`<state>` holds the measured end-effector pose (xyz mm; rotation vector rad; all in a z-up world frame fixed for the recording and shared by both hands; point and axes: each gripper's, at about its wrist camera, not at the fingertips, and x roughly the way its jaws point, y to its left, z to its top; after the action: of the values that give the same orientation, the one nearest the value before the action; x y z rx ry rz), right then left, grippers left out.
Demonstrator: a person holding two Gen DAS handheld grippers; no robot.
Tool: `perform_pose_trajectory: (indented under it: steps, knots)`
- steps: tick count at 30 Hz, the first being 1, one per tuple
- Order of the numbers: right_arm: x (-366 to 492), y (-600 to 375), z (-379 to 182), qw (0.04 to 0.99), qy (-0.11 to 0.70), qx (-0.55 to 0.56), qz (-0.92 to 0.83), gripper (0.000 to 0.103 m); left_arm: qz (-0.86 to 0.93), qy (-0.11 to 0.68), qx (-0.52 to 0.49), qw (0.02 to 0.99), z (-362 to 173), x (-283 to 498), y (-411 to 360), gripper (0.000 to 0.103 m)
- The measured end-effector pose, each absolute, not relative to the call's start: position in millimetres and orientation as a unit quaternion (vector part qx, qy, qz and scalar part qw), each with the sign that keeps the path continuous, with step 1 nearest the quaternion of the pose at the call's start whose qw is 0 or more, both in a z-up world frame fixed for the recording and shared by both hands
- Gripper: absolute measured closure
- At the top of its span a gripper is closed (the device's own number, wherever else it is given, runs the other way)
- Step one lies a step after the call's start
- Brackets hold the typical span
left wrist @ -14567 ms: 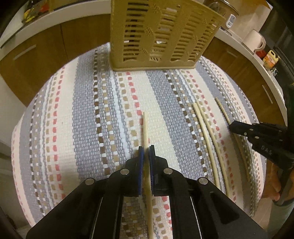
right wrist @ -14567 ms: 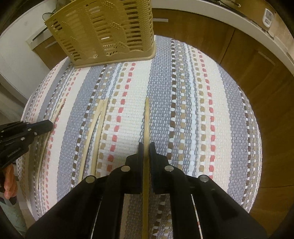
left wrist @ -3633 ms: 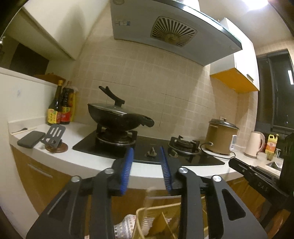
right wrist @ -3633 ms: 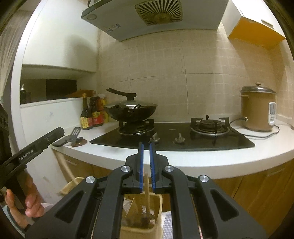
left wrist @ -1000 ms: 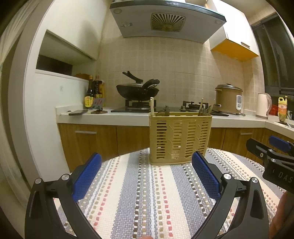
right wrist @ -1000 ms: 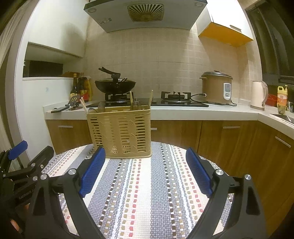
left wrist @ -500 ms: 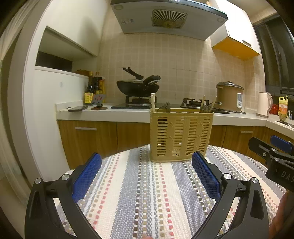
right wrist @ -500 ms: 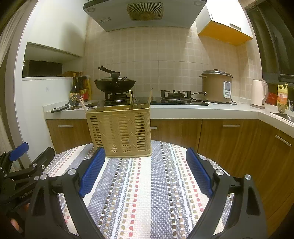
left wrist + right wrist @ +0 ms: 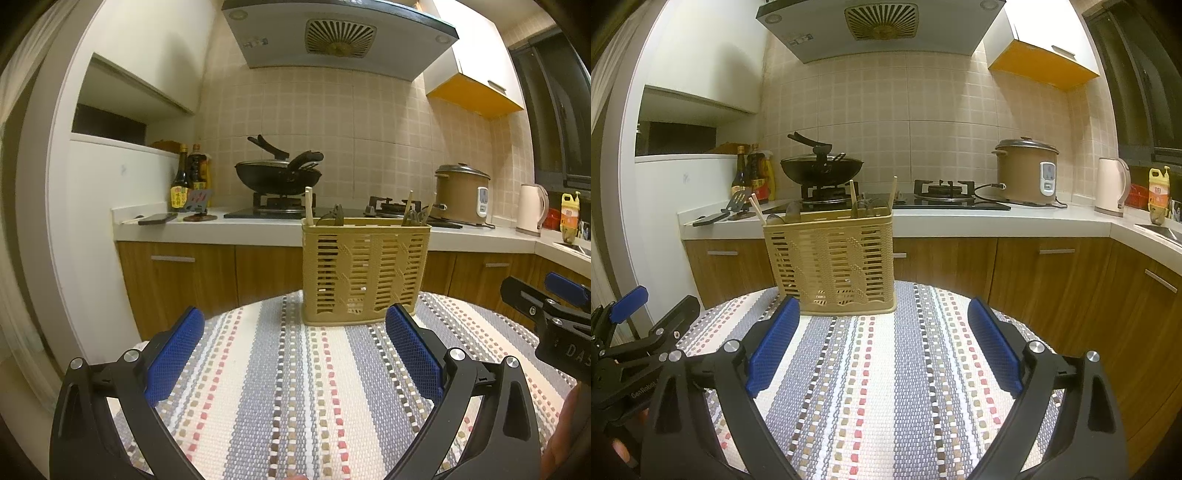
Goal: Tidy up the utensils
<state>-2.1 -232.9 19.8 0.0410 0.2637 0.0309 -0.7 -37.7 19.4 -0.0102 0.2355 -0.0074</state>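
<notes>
Striped cloth [image 9: 295, 387]: bare of utensils in front of the basket.
Basket [image 9: 364, 271]: far edge of cloth.
Chopsticks [image 9: 308, 210]: upright in basket, seemingly sorted.
Left gripper [image 9: 295, 354]: spread wide, empty, before basket.
Right gripper [image 9: 882, 349]: likewise.

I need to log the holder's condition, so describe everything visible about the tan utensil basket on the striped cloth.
The utensil basket is a tan, plastic-looking rectangular caddy with slotted, woven-pattern walls and a solid rim and base. It stands upright at the far edge of the striped cloth, in front of the kitchen counter. Pale chopsticks poke above its rim, one near the left end and others leaning toward the right, beside dark utensil tips. Neither gripper touches it.
</notes>
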Motion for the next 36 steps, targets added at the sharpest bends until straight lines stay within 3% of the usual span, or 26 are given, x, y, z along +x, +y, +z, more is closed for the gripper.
perform_pose_trajectory:
  steps: [36]
  knots:
    - [-1.1, -229.3, 19.6, 0.991, 0.134, 0.012, 0.017, 0.013, -0.003, 0.132, -0.015, 0.991, 18.1, 6.3, -32.0, 0.008]
